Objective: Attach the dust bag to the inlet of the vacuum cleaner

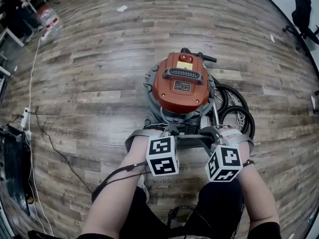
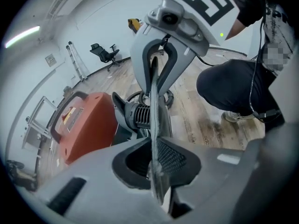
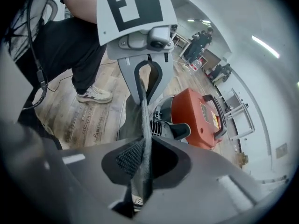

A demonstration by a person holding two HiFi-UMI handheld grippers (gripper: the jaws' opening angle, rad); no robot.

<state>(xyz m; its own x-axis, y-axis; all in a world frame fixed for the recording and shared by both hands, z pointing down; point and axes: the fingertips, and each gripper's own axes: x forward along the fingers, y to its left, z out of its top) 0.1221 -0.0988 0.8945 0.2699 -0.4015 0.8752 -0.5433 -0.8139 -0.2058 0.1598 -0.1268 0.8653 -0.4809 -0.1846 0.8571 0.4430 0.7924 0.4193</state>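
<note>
Head view: the left gripper (image 1: 167, 132) and right gripper (image 1: 212, 133) meet at the orange vacuum cleaner's (image 1: 180, 83) near side.

Left gripper view: the jaws pinch the grey dust bag's (image 2: 154, 125) thin edge. The ribbed black inlet (image 2: 136, 115) sits just beyond the jaws.

Right gripper view: the jaws pinch the same bag. Uneven pulls could slip the fabric free or seat it crooked.

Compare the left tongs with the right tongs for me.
The left tongs see the orange vacuum lid on their left; the right tongs see it on their right. From the head view, the left tongs' marker cube sits nearly square, the right tongs' marker cube is turned askew. Both are shut on the same grey dust bag edge, stretched between them.
</note>
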